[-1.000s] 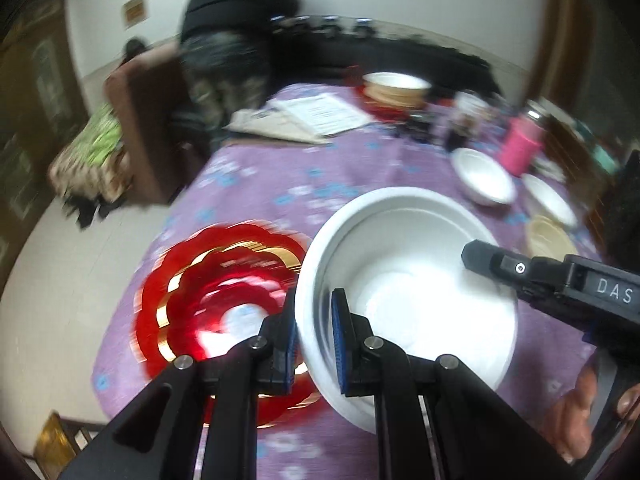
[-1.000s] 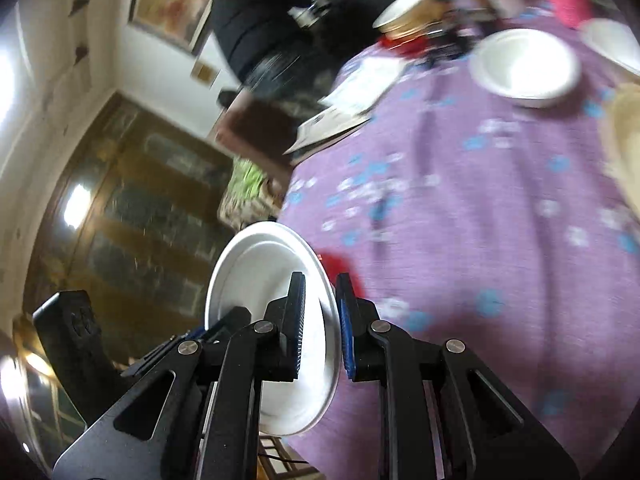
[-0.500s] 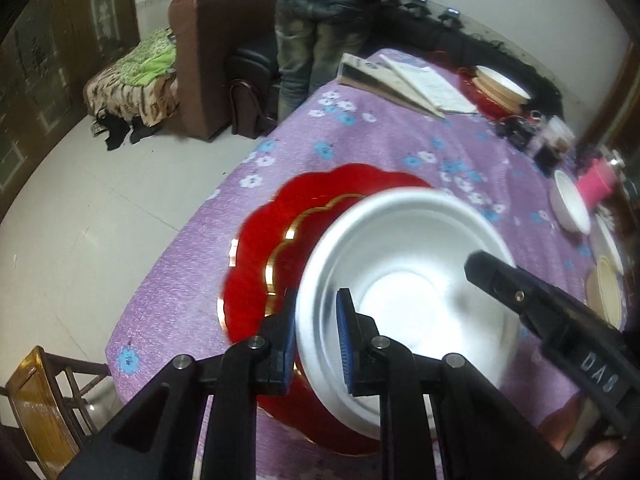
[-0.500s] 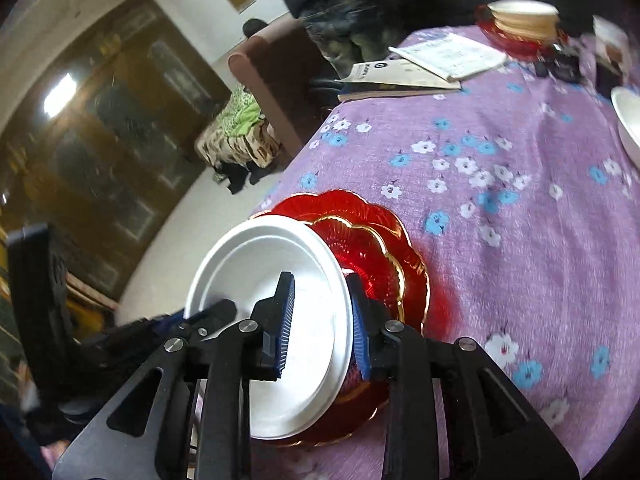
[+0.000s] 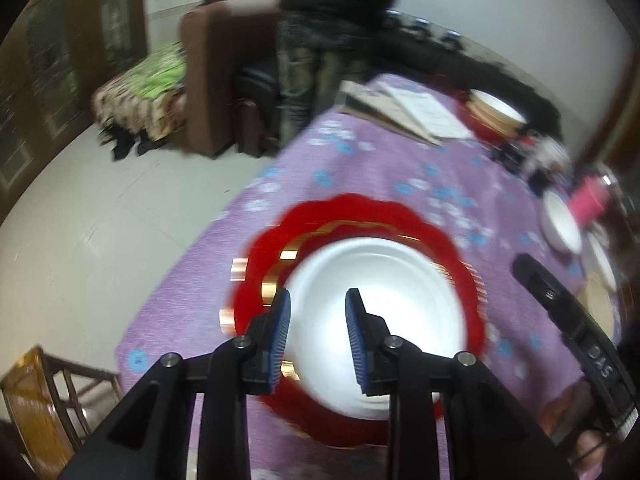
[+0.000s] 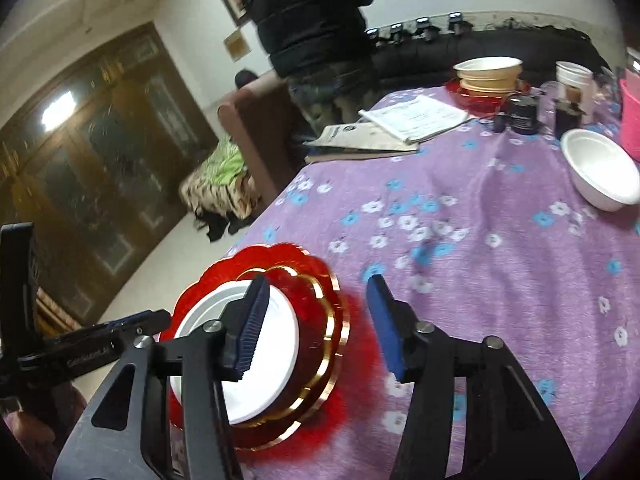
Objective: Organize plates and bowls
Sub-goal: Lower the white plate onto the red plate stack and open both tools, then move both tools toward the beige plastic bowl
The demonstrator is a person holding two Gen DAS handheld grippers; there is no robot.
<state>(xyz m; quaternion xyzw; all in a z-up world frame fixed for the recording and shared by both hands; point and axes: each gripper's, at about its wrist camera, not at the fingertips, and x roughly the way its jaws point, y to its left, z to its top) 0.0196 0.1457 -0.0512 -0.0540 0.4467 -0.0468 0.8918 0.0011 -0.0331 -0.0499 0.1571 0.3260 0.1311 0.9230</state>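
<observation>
My jaws, both sides, just been opening, nothing pinched now: left gripper [image 5: 317,322] w/ rim between pads, right gripper [image 6: 316,326] wider. White plate [image 5: 384,320] sits on red plate [image 5: 360,216], table [image 6: 480,240] edge.

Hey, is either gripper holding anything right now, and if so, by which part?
Nothing is held. The left gripper and right gripper have just been opening; their pads stand clear of the white plate, which rests on the red plate.
</observation>
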